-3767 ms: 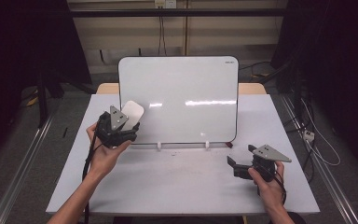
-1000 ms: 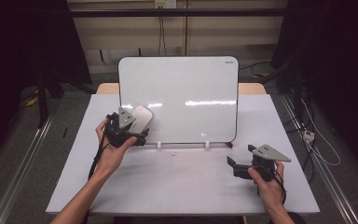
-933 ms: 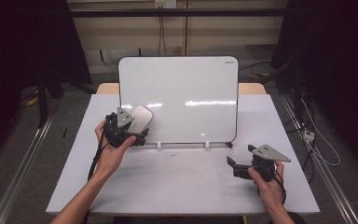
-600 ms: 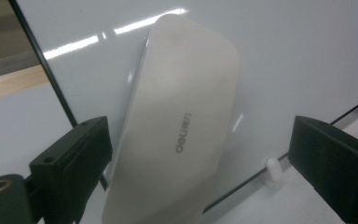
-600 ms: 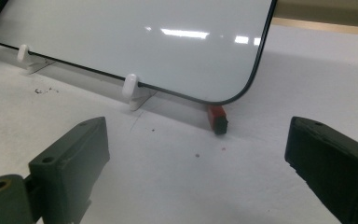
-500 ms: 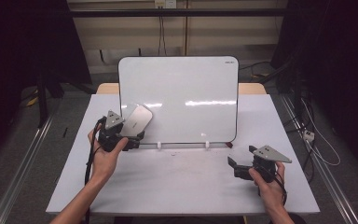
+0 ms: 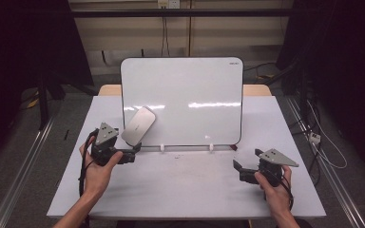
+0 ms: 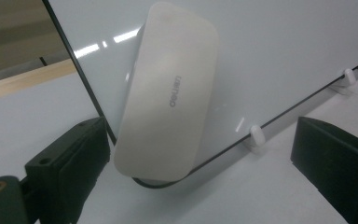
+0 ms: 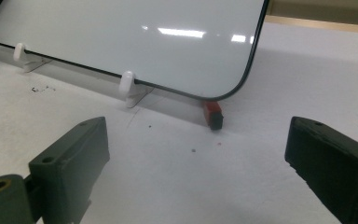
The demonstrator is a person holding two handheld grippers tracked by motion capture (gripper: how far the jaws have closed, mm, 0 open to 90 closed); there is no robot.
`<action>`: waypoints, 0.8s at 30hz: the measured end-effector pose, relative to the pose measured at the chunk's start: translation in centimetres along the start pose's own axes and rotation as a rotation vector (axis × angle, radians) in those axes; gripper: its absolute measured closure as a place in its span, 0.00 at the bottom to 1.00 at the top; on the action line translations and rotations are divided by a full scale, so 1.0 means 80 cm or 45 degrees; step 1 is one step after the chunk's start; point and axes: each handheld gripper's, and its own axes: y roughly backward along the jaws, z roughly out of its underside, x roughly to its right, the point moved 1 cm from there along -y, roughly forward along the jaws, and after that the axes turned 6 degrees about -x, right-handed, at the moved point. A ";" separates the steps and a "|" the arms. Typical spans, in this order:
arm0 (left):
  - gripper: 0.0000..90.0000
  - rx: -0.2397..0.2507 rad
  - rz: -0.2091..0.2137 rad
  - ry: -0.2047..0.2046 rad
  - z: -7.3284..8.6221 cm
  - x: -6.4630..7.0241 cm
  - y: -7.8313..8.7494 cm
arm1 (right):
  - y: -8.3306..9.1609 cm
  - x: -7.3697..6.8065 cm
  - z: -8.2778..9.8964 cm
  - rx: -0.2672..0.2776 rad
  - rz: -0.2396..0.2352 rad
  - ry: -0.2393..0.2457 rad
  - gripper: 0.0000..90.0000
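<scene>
Eraser (image 8: 168,93) stuck tilted on whiteboard (image 7: 195,90), faint embossed logo unreadable; both hand-held grippers spread apart, empty

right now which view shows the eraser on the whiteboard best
The left gripper view: the eraser sits close and large between the open jaws, pale and rounded, lying flat against the whiteboard near its lower corner, faint lettering visible. The high view shows it small and tilted, just beyond the left gripper. The right gripper view looks at the whiteboard's other lower corner.

- The left gripper (image 7: 132,156) now sits lower, toward 7 o'clock, jaws spread off the eraser (image 7: 138,125).
- The eraser now clings alone to the whiteboard (image 7: 190,90), lower and more tilted.
</scene>
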 end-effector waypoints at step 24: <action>0.06 -0.031 -0.077 0.076 0.064 -0.004 0.022 | 0.000 -0.001 0.001 -0.004 0.003 0.001 0.07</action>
